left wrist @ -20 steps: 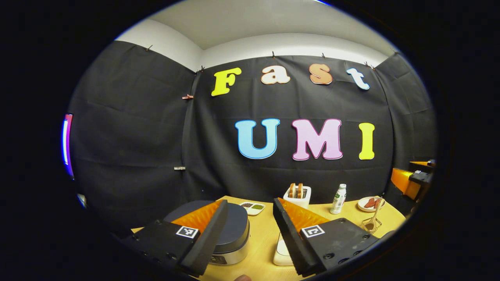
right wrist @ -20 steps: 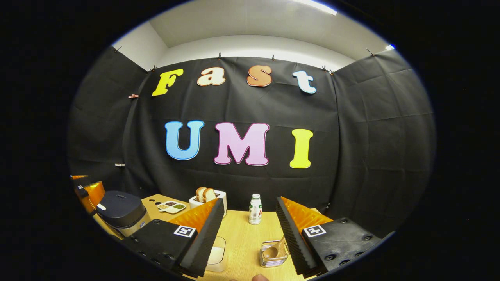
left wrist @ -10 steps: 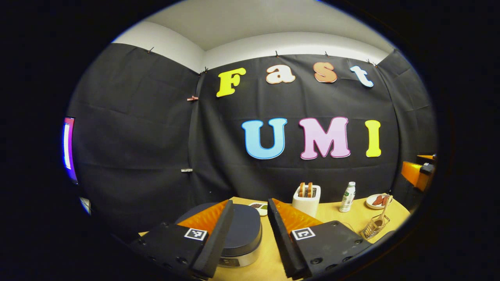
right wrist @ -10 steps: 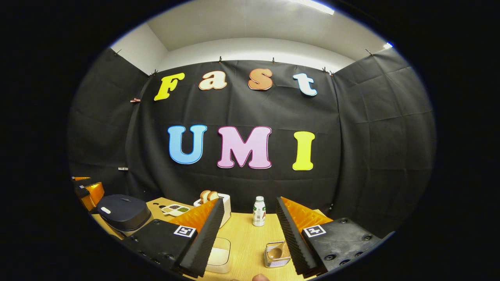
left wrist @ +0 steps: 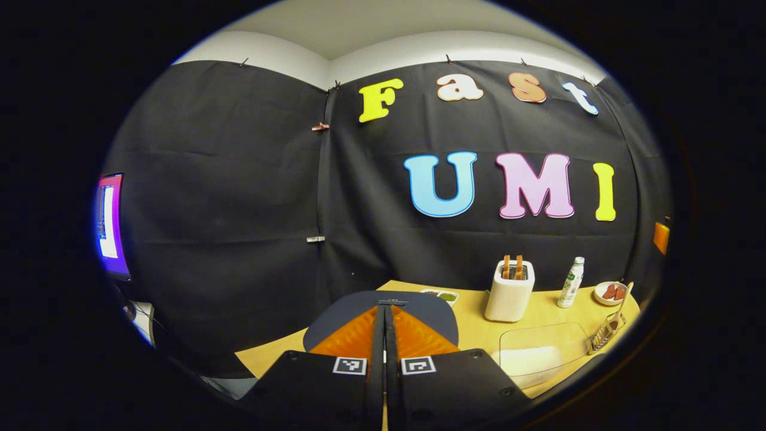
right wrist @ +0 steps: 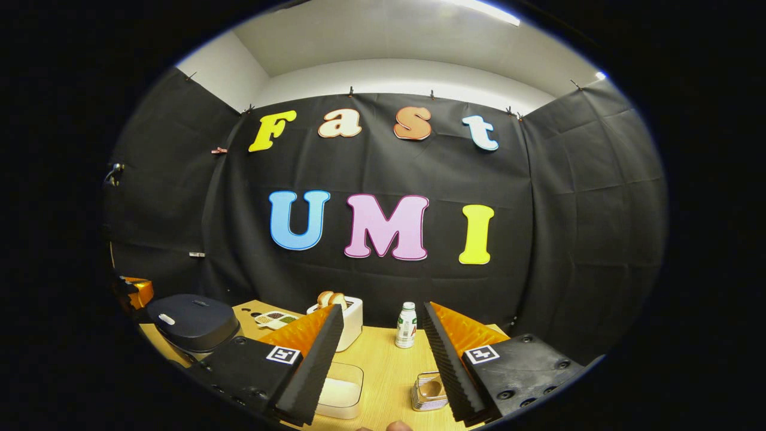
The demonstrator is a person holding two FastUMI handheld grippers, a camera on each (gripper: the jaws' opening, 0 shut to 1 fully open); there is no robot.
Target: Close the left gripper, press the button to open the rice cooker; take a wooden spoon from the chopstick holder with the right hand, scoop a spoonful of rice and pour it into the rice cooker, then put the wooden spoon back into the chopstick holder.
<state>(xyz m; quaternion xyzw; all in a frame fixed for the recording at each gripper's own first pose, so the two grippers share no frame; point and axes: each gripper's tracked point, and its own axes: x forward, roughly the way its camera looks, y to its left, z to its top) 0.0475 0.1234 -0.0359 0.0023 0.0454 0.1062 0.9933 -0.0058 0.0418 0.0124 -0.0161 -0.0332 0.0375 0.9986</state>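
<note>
We note L gripper (left wrist: 383, 326) clenched, empty, over closed rice cooker (left wrist: 419, 306). R gripper (right wrist: 378, 347) released above table (right wrist: 389, 371); wooden spoon (left wrist: 622, 294) in chopstick holder (left wrist: 605, 335).

Black cloth (right wrist: 568, 227) hangs on the booth's walls, clipped along the top. Above it are a white wall (right wrist: 395, 75) and ceiling with a light strip (right wrist: 485, 11). A wooden table (right wrist: 383, 365) stands below.

Right claw (right wrist: 378, 359): fingers wide apart, nothing between them.
Rice cooker (right wrist: 190, 322): nine o'clock, lid down.
Chopstick holder (right wrist: 428, 392): six o'clock, on the desk (right wrist: 389, 365), wooden spoon (right wrist: 431, 387) inside.
Rice container (right wrist: 340, 392): beside left finger.
</note>
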